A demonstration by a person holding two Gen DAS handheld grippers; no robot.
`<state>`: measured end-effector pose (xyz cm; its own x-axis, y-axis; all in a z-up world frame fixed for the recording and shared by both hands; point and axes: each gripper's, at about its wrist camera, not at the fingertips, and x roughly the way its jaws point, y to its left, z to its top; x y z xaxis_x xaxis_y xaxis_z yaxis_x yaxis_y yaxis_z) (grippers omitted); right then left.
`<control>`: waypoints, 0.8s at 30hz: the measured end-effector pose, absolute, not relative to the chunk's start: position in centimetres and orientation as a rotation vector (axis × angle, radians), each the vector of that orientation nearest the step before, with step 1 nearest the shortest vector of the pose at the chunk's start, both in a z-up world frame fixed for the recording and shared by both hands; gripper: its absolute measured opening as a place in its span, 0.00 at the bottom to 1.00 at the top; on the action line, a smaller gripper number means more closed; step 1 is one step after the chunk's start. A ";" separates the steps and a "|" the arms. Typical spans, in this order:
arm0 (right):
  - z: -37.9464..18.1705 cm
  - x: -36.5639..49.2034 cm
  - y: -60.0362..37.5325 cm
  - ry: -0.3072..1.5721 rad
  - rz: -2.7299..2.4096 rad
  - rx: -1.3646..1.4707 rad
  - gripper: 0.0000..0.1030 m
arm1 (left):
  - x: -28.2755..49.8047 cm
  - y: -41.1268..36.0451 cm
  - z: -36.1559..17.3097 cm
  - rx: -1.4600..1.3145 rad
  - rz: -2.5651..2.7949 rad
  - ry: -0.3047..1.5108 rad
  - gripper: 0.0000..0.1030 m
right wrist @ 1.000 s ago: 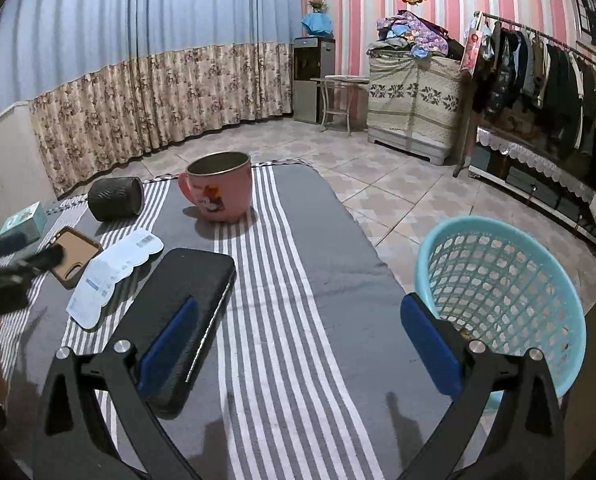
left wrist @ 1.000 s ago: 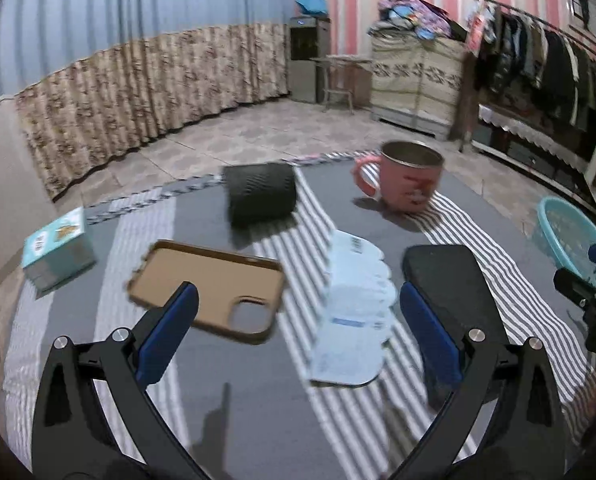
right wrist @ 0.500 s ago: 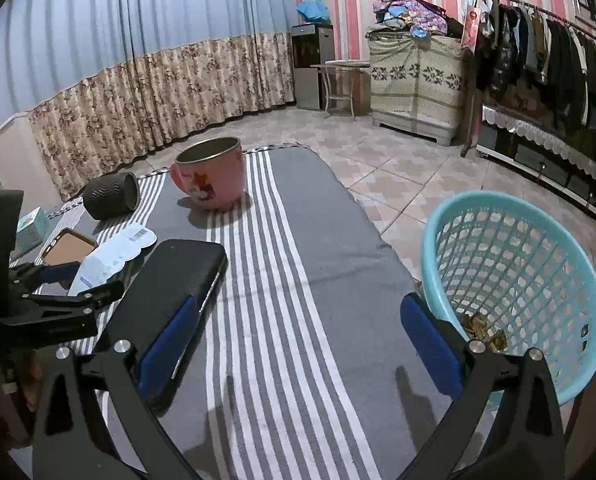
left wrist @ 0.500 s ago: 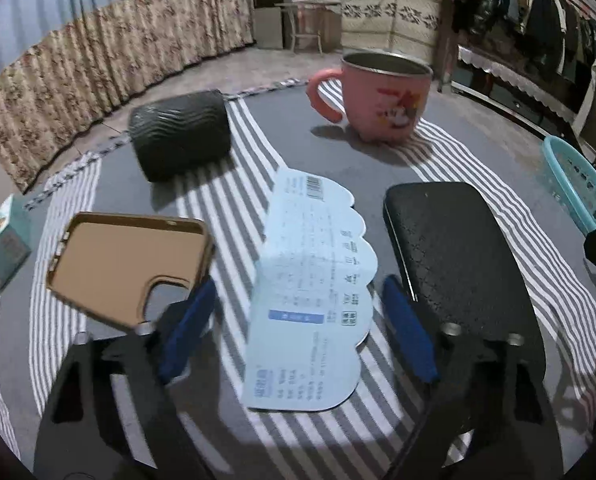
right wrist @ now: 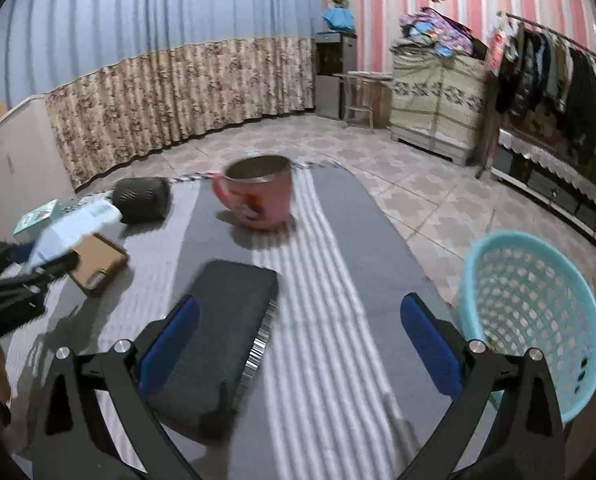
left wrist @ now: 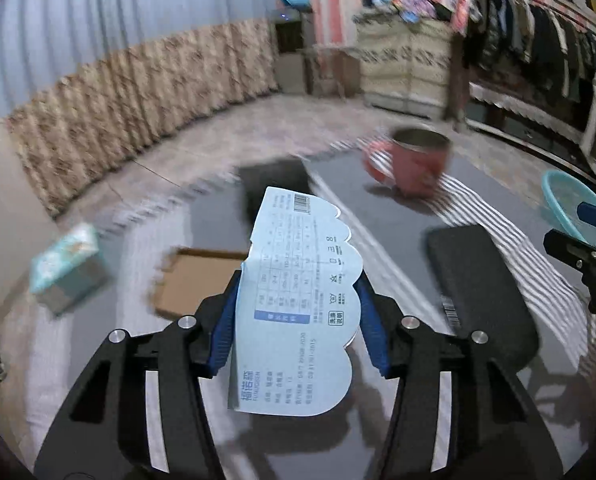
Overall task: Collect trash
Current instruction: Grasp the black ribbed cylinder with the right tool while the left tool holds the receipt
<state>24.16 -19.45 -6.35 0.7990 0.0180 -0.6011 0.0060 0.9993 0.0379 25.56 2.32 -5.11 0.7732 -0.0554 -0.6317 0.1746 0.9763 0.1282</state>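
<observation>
So the table (right wrist: 329, 264) is a long one under a grey striped cloth, and the teal basket (right wrist: 537, 304) sits just off its right edge, on the floor as far as I can tell. Black case (right wrist: 222, 336) lies near the front edge, pink mug (right wrist: 258, 192) toward the far end. Step in hand looks like the pickup: the left gripper (left wrist: 298, 320) is closing on the pale blue tag (left wrist: 298, 308), pads on both its edges, tag lifted clear of the cloth. Next it'd need carrying across to the basket without slipping. Right gripper (right wrist: 298, 336) is spread wide, holding nothing, hovering over the front edge
</observation>
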 end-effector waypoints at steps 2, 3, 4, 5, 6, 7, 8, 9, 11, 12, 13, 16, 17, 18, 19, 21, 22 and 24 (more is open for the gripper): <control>-5.9 25.1 -17.7 0.644 0.031 0.038 0.96 | 25.0 4.7 -4.0 0.206 -0.053 0.624 0.51; -5.8 25.4 -17.1 0.643 0.040 0.039 0.96 | 24.8 5.8 -3.8 0.215 -0.018 0.603 0.51; -5.6 25.8 -16.2 0.642 0.054 0.039 0.96 | 24.7 7.0 -3.6 0.212 0.005 0.591 0.51; -5.4 26.4 -15.0 0.639 0.072 0.038 0.96 | 24.9 7.9 -3.3 0.201 0.015 0.587 0.51; -5.3 26.8 -14.2 0.637 0.081 0.035 0.96 | 25.3 9.5 -3.2 0.172 0.031 0.585 0.51; -5.1 27.5 -13.0 0.633 0.092 0.027 0.96 | 25.5 10.3 -3.3 0.155 0.046 0.585 0.51; -5.0 27.9 -12.2 0.631 0.098 0.019 0.96 | 25.7 11.4 -3.4 0.138 0.071 0.585 0.51; -5.1 28.8 -10.8 0.633 0.105 0.002 0.96 | 25.9 12.3 -3.7 0.129 0.099 0.582 0.51; -5.2 29.9 -9.1 0.640 0.120 -0.010 0.96 | 26.3 13.5 -3.9 0.119 0.125 0.578 0.51; -5.3 30.7 -7.9 0.648 0.136 -0.014 0.96 | 26.5 14.1 -4.0 0.108 0.130 0.578 0.51; -5.4 31.3 -7.0 0.653 0.148 -0.019 0.96 | 26.6 14.4 -4.1 0.101 0.127 0.579 0.51; -6.2 33.4 -4.3 0.680 0.175 -0.045 0.96 | 26.9 15.5 -4.3 0.101 0.141 0.573 0.51; -6.6 34.4 -3.3 0.696 0.189 -0.049 0.96 | 26.9 15.8 -4.5 0.098 0.149 0.574 0.51; -6.9 35.0 -2.8 0.707 0.195 -0.050 0.96 | 27.0 16.1 -4.6 0.090 0.154 0.578 0.51; -7.3 35.9 -2.2 0.719 0.201 -0.049 0.96 | 27.2 16.6 -4.8 0.073 0.157 0.584 0.51; -7.7 37.2 -1.6 0.732 0.208 -0.049 0.96 | 27.3 17.1 -5.1 0.057 0.165 0.593 0.51; -8.0 37.8 -1.4 0.740 0.208 -0.047 0.96 | 27.4 17.5 -5.3 0.057 0.178 0.594 0.51; -8.5 39.2 -0.9 0.764 0.214 -0.035 0.96 | 27.5 17.9 -5.4 0.042 0.191 0.599 0.51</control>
